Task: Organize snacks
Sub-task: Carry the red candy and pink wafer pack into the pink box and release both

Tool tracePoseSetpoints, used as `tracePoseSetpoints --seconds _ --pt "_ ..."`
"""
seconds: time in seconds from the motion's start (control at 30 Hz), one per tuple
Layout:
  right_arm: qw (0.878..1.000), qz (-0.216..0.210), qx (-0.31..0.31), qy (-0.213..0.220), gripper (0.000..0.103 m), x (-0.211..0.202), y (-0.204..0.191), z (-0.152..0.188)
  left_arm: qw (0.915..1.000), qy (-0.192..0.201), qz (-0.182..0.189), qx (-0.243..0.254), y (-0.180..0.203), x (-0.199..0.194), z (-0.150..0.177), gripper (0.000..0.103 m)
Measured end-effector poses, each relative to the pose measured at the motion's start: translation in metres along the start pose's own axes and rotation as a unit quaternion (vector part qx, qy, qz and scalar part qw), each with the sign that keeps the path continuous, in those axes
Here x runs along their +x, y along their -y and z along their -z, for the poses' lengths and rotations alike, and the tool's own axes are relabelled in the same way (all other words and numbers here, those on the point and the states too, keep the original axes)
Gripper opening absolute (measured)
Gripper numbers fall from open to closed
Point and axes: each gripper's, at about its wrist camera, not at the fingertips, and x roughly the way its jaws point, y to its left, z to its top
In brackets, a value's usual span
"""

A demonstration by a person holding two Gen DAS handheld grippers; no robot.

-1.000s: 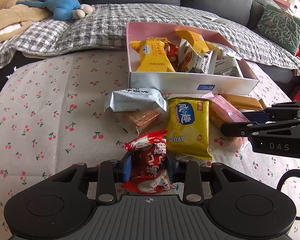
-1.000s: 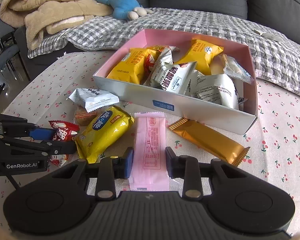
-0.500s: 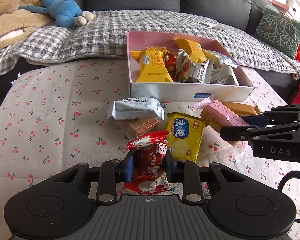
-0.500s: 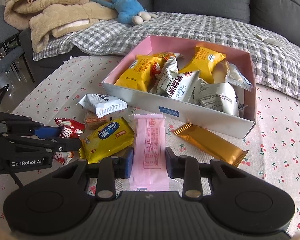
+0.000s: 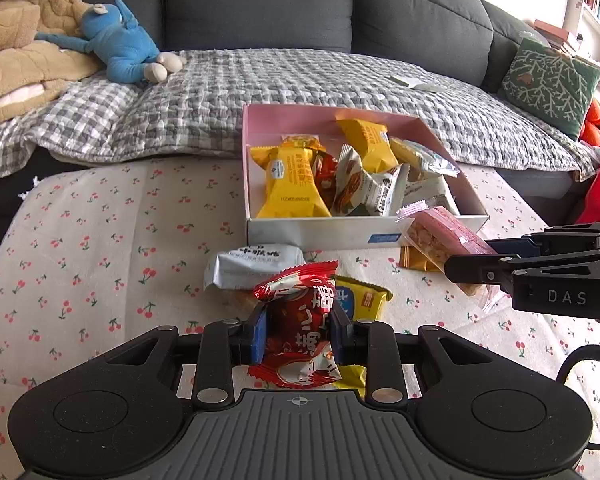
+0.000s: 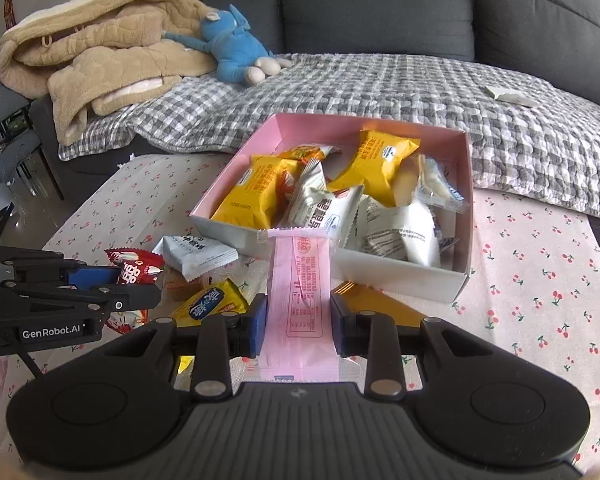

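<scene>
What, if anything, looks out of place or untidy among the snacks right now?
Several packets lie loose in front of the box: a grey-white one, a yellow one and a gold bar. Nothing looks spilled or torn.

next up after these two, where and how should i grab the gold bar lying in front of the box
Grip the gold bar across its narrow width near the middle, coming from above. It lies flat and long on the tablecloth, close to the box, so its long sides give the pads the easiest purchase.
</scene>
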Motion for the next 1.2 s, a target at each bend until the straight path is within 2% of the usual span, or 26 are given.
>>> tracePoseSetpoints --seconds 0.2,0.33,0.5,0.83,1.2 --pt "1.0 0.016 0.012 0.017 0.029 -0.003 0.016 -0.015 0.9997 0.011 -0.006 0.02 0.005 0.004 -0.023 0.028" --pt "0.999 0.027 0.029 0.023 0.029 0.004 0.03 -0.028 0.9998 0.015 -0.001 0.012 0.004 0.017 -0.045 0.028" --pt "0.998 0.039 0.041 0.032 0.029 0.014 0.045 -0.044 0.9998 0.017 0.005 0.0 0.006 0.038 -0.072 0.028" --pt "0.995 0.046 0.071 0.044 0.029 0.047 0.067 -0.069 0.9992 0.036 0.016 0.009 0.019 0.086 -0.122 0.028" --pt "0.995 0.057 0.072 0.047 0.029 0.071 0.083 -0.08 0.9994 0.02 0.028 0.002 0.022 0.143 -0.15 0.028"
